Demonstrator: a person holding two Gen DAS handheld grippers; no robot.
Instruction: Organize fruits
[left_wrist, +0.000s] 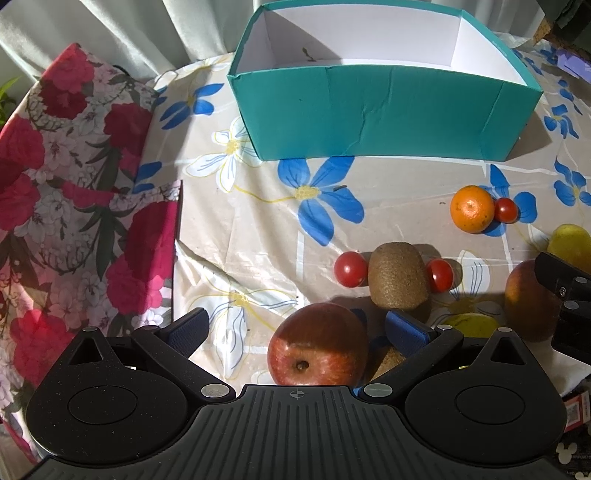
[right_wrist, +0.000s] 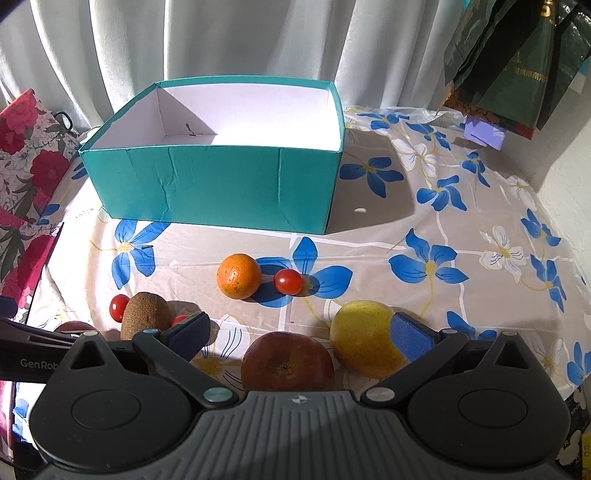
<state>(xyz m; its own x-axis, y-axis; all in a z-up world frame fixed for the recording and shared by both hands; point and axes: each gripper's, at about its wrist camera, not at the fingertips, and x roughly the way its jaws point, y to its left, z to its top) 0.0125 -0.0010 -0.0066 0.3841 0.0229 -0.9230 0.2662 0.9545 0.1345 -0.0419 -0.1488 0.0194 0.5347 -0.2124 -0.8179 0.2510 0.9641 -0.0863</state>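
A teal box with a white, empty inside stands at the back of the table; it also shows in the right wrist view. My left gripper is open around a red apple, not touching it. A kiwi sits between two cherry tomatoes. An orange lies farther right. My right gripper is open above a second red apple, with a yellow-green fruit against its right finger. The orange and a cherry tomato lie ahead.
A flowered plastic cloth covers the table. A red floral cushion lies at the left edge. A curtain hangs behind. Dark green bags and a small purple box are at the back right.
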